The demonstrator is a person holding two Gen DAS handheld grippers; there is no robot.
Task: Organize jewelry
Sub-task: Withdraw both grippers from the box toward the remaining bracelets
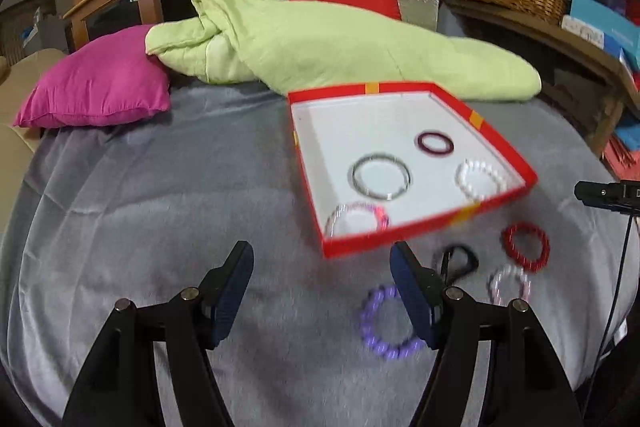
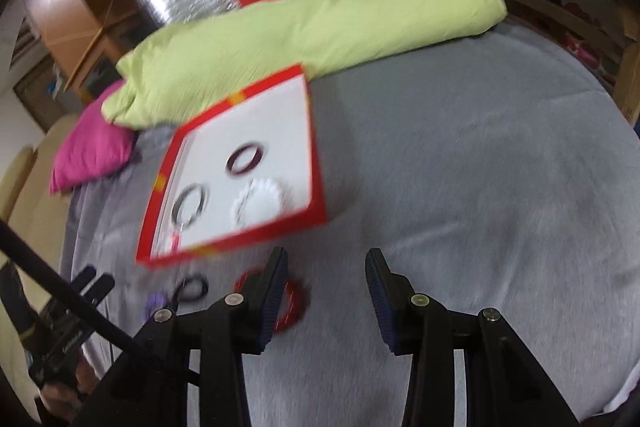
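Grey bedding covers the bed, with a lime-green quilt and a magenta pillow bunched at its far end. Near the middle lies a shallow red box with a white floor, holding 4 bracelets: 1 dark maroon, 1 thin silver, 1 white beaded and 1 pale pink beaded; 4 more lie loose on the bedding just in front of it, 1 red, 1 black, 1 whitish and 1 purple. Both the left gripper and the right gripper hover with jaws spread wide, gripping nothing.
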